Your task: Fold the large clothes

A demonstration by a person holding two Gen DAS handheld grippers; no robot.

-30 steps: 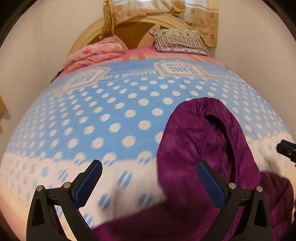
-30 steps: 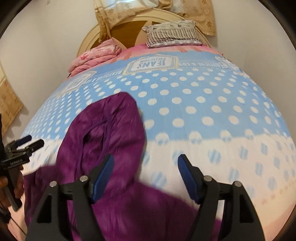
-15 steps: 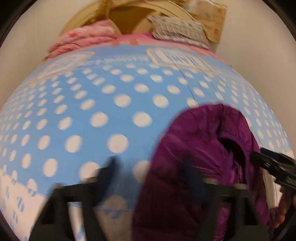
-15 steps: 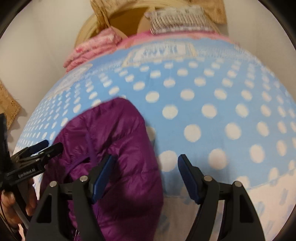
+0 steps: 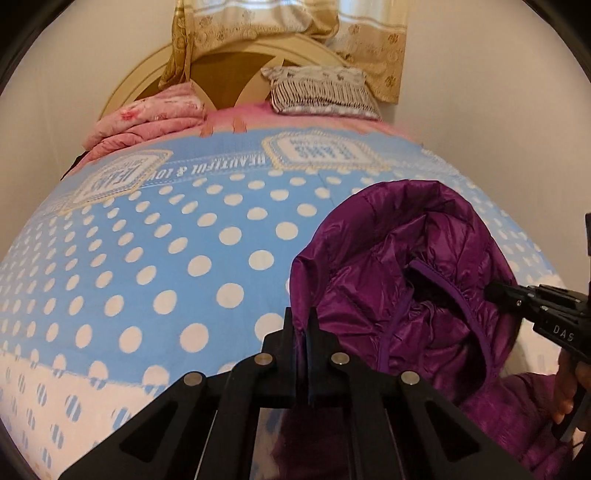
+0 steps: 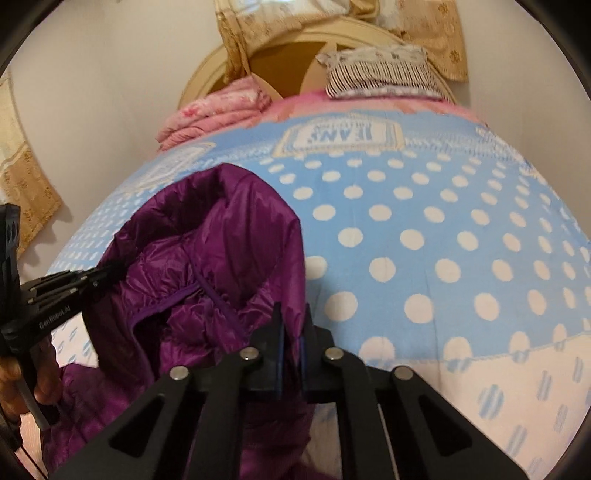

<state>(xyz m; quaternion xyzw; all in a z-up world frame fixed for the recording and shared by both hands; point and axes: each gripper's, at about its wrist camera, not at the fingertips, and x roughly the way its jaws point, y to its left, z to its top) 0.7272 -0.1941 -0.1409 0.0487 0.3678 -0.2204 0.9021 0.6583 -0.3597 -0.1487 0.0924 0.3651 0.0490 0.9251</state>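
Observation:
A purple puffer jacket with a hood lies on the blue polka-dot bedspread, hood toward the headboard. My left gripper is shut on the left edge of the hood. In the right wrist view the jacket lies at the left, and my right gripper is shut on the hood's right edge. Each gripper also shows from the side in the other view: the right one, the left one. The jacket's lower part is hidden below the grippers.
A folded pink quilt and a striped pillow lie at the head of the bed by the cream headboard. Beige curtains hang behind. White walls flank the bed.
Both grippers were open above the jacket a second ago. They have moved forward to the hood and closed on its two side edges.

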